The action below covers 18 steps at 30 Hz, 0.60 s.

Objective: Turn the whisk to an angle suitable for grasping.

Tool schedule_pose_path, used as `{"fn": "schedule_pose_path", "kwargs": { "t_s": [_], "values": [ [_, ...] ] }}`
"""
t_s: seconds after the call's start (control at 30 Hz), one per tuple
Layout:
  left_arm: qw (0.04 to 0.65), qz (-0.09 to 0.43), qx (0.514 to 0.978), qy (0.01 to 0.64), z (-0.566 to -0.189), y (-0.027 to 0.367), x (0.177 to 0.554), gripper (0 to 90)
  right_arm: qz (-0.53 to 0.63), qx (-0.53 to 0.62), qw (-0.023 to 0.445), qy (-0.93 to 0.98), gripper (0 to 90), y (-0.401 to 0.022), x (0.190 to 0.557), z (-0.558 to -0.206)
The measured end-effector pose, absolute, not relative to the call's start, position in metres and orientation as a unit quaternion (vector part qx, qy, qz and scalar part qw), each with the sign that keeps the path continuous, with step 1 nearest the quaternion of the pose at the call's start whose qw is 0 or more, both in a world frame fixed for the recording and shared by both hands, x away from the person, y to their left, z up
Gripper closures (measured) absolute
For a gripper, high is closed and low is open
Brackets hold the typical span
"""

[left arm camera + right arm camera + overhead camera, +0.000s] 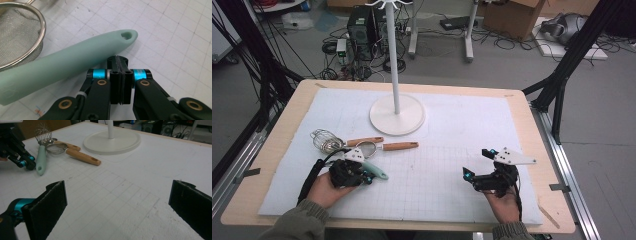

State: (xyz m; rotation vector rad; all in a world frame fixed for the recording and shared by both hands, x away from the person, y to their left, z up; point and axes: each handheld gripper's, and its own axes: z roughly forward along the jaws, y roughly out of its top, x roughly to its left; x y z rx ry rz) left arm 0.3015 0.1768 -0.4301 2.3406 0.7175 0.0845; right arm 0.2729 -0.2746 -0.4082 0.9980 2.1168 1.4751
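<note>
Left claw (pixel 120 62): jaws pressed together, empty, tip just beside the mint-green silicone utensil handle (pixel 62 67) lying on the white gridded mat (pixel 175 37). Handle's long axis crosses ahead of the jaws, hole end nearest. Right claw (pixel 117 205): jaws wide apart, well clear. Round steel mesh strainer (pixel 17 32) crowds the far side; near side is free.

Open mat (pixel 437 170) between claws

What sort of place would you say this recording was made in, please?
Probably a robotics or data-collection lab: a wooden table under a white gridded foam mat, framed by black metal camera struts, with tangled cables and black computer towers on the grey floor behind.
</note>
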Motion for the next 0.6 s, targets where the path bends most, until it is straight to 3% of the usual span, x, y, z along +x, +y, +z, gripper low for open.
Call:
{"fn": "schedule_pose_path", "kwargs": {
  "t_s": [0.23,0.6],
  "values": [
    [0.342,0.030,0.898,0.275,-0.430,0.177,0.300,87.7,0.525,0.356,0.183,0.751,0.2,-0.275,0.272,-0.408],
    [0.365,0.059,0.881,0.296,-0.409,0.209,0.300,87.6,0.525,0.356,0.185,0.751,0.2,-0.276,0.272,-0.408]
  ]
}}
